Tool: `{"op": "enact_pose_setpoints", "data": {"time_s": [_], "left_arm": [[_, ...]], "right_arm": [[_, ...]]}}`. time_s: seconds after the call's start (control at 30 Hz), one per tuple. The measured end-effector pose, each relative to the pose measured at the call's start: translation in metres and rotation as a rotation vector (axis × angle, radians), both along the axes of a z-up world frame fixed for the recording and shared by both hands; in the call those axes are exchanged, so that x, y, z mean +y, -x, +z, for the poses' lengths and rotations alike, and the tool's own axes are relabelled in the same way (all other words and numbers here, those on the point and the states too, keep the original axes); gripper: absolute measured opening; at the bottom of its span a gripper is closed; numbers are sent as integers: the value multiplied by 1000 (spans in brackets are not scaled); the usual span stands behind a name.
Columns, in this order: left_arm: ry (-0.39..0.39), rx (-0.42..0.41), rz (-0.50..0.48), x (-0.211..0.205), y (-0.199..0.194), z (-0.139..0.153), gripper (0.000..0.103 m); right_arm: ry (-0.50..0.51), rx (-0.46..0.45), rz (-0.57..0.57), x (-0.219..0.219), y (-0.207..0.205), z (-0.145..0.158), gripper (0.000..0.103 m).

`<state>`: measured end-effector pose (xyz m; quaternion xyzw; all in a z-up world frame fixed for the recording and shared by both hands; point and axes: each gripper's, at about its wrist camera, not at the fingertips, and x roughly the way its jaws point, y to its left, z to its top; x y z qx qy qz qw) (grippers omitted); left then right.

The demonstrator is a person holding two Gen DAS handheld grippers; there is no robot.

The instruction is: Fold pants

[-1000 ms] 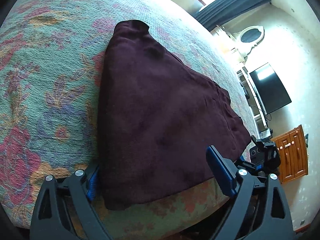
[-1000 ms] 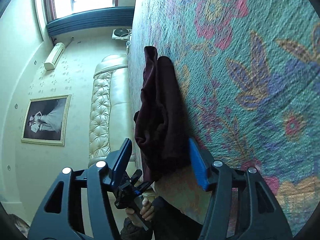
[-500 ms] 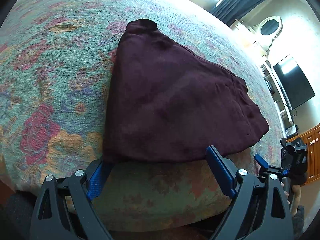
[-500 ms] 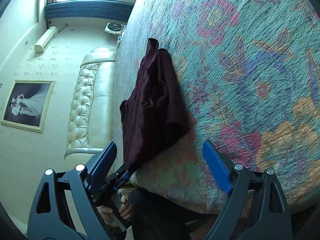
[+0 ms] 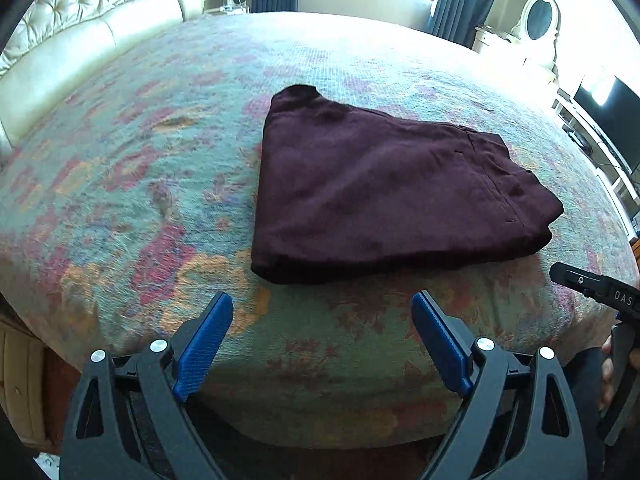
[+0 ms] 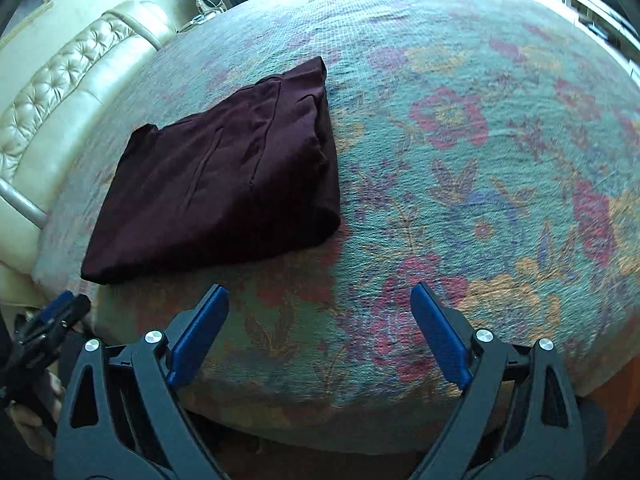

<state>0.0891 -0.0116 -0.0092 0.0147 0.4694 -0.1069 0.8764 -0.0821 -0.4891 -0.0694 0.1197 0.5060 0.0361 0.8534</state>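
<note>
Two grippers hang above the bed's near edge; left gripper (image 5: 322,336) gapes wide, empty; folded maroon pants (image 5: 384,192) lie flat on the floral bedspread (image 5: 132,184); right gripper (image 6: 320,328), jaws just opened, grasps nothing.

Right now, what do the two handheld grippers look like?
Both match: the left gripper and right gripper have black triangular cut-out frames with silver bolts and blue ribbed pads. The right one's body, seen in the left view, bears white "DAS" lettering.
</note>
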Motion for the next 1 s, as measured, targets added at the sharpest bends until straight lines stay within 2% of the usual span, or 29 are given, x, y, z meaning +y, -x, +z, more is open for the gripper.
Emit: {"op": "enact_pose_setpoints", "data": {"time_s": [0.17,0.4,0.73,1.0], "left_arm": [[-36,-54,46,5,7,10,90],[-30,-23,56,7,4,7,90],[-73,-38,91,7,6,3,90],[-75,-38,98,7,7,3,90]], "right_arm": [[18,-15,17,11,-3,0,93],[27,-11,38,22,-2,0,93],[19,8,50,27,-2,-6,93],[21,15,66,32,-2,-8,93]]}}
